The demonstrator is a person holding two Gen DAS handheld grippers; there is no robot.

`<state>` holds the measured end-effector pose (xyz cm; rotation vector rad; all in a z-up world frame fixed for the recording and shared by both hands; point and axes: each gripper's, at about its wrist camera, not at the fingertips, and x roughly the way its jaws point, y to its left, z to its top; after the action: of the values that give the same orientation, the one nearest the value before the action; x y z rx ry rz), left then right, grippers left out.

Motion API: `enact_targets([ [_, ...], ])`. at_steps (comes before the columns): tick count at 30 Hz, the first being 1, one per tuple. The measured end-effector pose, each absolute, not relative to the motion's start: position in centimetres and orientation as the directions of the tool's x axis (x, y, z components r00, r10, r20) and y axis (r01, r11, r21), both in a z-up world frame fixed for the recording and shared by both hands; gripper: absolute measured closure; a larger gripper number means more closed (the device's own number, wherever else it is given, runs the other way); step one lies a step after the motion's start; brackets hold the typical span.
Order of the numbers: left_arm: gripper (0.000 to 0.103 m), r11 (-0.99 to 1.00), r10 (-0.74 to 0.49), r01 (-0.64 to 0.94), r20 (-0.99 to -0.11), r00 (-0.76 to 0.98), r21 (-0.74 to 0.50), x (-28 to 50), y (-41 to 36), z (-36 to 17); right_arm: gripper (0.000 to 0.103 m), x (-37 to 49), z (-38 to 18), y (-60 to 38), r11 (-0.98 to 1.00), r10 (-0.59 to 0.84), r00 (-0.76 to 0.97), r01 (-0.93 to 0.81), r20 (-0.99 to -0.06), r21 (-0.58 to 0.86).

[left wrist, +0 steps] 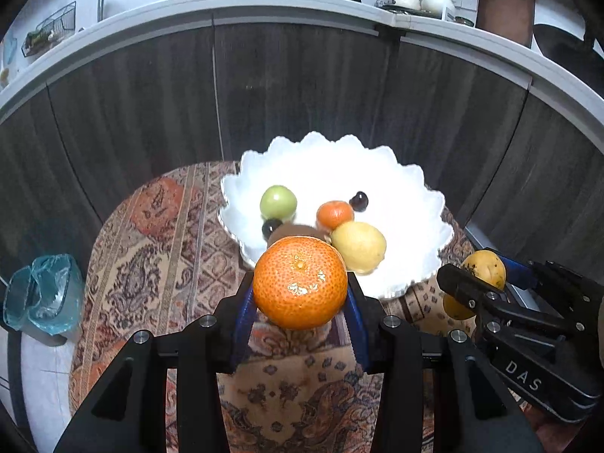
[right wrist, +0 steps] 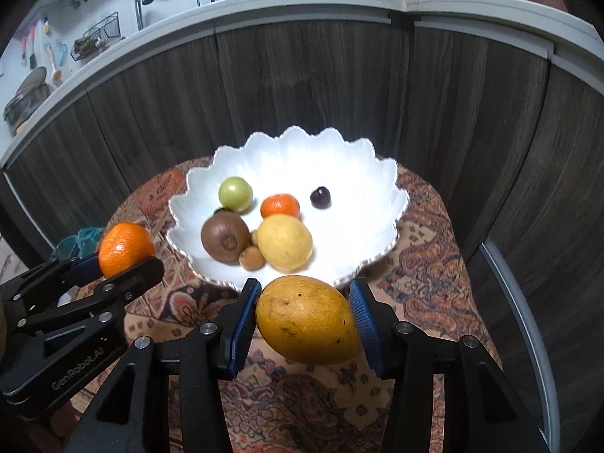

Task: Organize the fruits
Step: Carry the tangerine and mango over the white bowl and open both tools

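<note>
The left claw [left wrist: 300, 294] is closed on a large orange [left wrist: 300, 282], its blue pads pressed against the fruit's two sides, and holds it in the air just in front of the near rim of the white scalloped bowl [right wrist: 381, 188]. The right claw [right wrist: 305, 319] is closed the same way on a yellow mango [right wrist: 307, 319], held lengthwise between its pads, also just in front of the bowl's near rim and to the right of the orange. The bowl stands at the far end of a small counter covered with a patterned cloth [right wrist: 426, 264]. Inside the bowl, a green apple [right wrist: 235, 193] sits toward the back left, a small tangerine [right wrist: 280, 205] near the middle, and a dark plum [right wrist: 320, 197] to the right of the tangerine. In front of these lie a brown kiwi [right wrist: 225, 240] on the left, a pale yellow lemon [right wrist: 285, 242] touching the tangerine, and a small brown fruit [right wrist: 252, 258] tucked between the kiwi and the lemon. From the left wrist view a second dark plum [left wrist: 271, 227] shows near the bowl's left rim, in front of the apple.
</note>
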<state>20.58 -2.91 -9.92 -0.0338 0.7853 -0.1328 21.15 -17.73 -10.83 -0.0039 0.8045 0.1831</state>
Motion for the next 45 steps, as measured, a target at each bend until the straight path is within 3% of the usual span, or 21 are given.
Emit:
enact_targets([
  [16,0.060,0.991,-0.131,0.116,-0.689,0.713,-0.069,25.4,-2.7,-8.7,0.054,25.6,-7.9,-17.1,0.981,0.175,0.721,-0.185,-0.671,0.057],
  [41,0.058,0.986,-0.154,0.146,-0.733,0.662,-0.074,32.8,-4.1,-11.9,0.053,33.2,-10.8,-18.3,0.983,0.175,0.685,-0.157,-0.707,0.092],
  [42,0.058,0.987,-0.153,0.144,-0.737,0.659,-0.076,32.8,-4.1,-12.1,0.053,33.4,-10.9,-18.4,0.983,0.176,0.681,-0.156,-0.711,0.094],
  [45,0.037,0.988,-0.142,0.138,-0.734,0.664,-0.066,32.8,-4.0,-12.1,0.053,33.6,-11.3,-18.5,0.984,0.172,0.675,-0.151,-0.717,0.094],
])
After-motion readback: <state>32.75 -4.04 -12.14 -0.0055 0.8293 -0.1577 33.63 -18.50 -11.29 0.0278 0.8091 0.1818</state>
